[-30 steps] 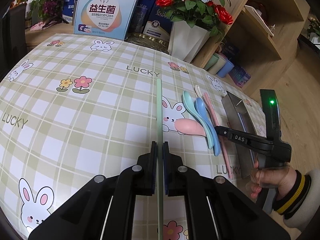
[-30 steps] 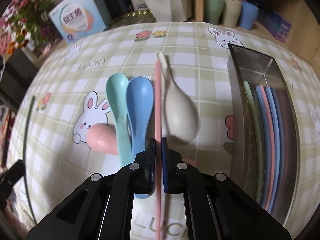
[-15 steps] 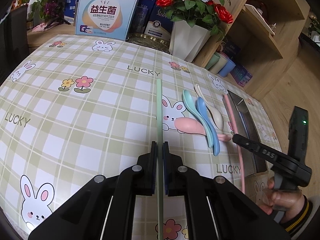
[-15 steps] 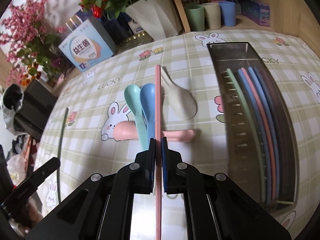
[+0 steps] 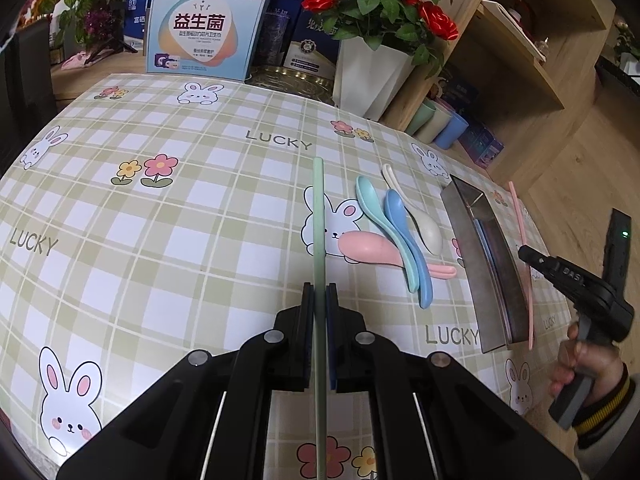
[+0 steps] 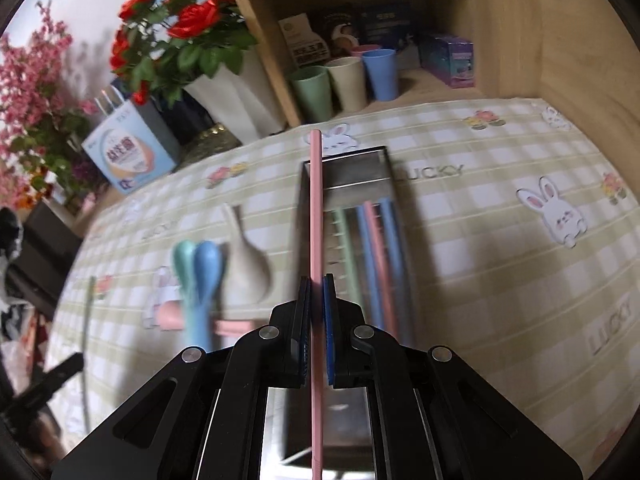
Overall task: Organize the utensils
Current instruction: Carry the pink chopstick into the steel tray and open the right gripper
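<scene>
My left gripper is shut on a pale green chopstick that points away over the checked tablecloth. My right gripper is shut on a pink chopstick, held in the air above the left side of the steel tray. Several green, blue and pink chopsticks lie lengthwise in that tray. Between the two grippers lie teal, blue, cream and pink spoons. In the left wrist view the right gripper stands beyond the steel tray, the pink chopstick running along its far side.
A white vase of red roses, boxes and a gold dish stand along the table's back edge. A wooden shelf with three cups rises behind the tray. A hand in a striped cuff holds the right gripper.
The right gripper has lifted the pink chopstick from beside the spoons and carried it right, over the steel tray. The left gripper and its green chopstick stayed still.
</scene>
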### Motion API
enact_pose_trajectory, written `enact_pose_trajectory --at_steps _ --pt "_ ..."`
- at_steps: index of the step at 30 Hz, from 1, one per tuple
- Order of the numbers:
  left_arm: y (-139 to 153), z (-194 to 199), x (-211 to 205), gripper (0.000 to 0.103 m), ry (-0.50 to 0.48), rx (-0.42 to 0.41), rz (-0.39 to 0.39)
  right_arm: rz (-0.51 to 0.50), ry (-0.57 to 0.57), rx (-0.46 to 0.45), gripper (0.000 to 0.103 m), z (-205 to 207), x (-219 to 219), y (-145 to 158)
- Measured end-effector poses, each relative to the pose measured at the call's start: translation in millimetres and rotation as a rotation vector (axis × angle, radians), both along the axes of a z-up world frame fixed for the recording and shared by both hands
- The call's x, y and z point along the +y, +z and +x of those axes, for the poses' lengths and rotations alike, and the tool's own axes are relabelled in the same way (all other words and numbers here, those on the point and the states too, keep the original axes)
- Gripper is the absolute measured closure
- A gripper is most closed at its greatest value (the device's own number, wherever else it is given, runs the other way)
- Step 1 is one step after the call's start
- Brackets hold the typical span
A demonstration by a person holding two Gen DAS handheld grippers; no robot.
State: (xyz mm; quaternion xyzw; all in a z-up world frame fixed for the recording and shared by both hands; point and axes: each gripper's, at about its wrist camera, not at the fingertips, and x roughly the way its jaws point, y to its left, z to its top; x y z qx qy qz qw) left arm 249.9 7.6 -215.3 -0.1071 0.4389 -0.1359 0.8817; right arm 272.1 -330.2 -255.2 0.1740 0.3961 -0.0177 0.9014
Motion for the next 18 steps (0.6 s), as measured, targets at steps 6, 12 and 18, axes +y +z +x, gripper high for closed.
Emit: enact_pose_trajectory --at_steps 6,12,18 --pt "4 -1 -2 0.097 0.003 -0.008 0.013 -0.017 0.046 0.092 0.097 27 -3 -27" --pt "5 -1 -1 0.097 0.01 -0.007 0.025 0.013 0.073 0.154 0.097 38 2 -45" --pt "6 -1 -2 0.097 0.01 -0.006 0.026 0.03 0.065 0.202 0.097 46 3 -56"
